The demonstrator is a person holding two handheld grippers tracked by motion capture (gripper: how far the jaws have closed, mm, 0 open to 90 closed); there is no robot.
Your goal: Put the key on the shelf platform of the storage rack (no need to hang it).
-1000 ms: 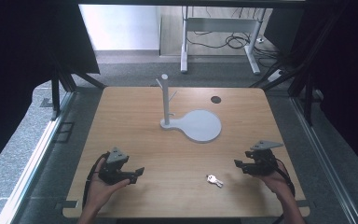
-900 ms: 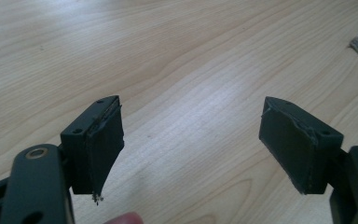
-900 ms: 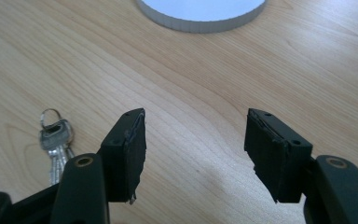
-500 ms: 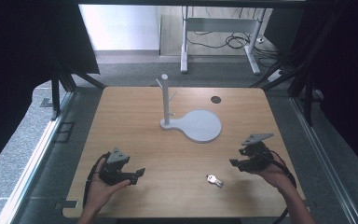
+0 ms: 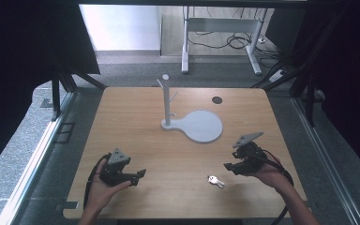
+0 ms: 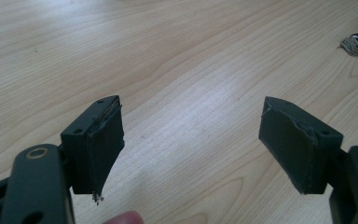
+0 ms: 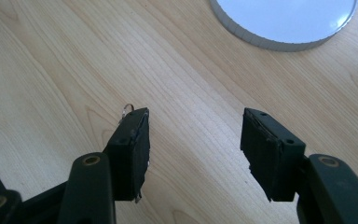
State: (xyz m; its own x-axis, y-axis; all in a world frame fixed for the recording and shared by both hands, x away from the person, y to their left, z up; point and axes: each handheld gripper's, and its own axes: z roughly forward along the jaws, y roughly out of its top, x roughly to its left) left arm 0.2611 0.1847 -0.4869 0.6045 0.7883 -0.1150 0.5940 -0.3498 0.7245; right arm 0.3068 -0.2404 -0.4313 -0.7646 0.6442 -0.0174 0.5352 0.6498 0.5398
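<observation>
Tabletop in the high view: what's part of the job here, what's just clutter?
In the job:
- key, flat on the wood
- right gripper, fingers apart, nearest the key
- left gripper, fingers open, empty
- likely the hook stand with its grey base

Lying about:
- dark disc in the table

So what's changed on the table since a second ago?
The right gripper has lifted and moved inward toward the key; its jaws have just been closing, with nothing between them. The left gripper, key and hook stand stayed put.
</observation>
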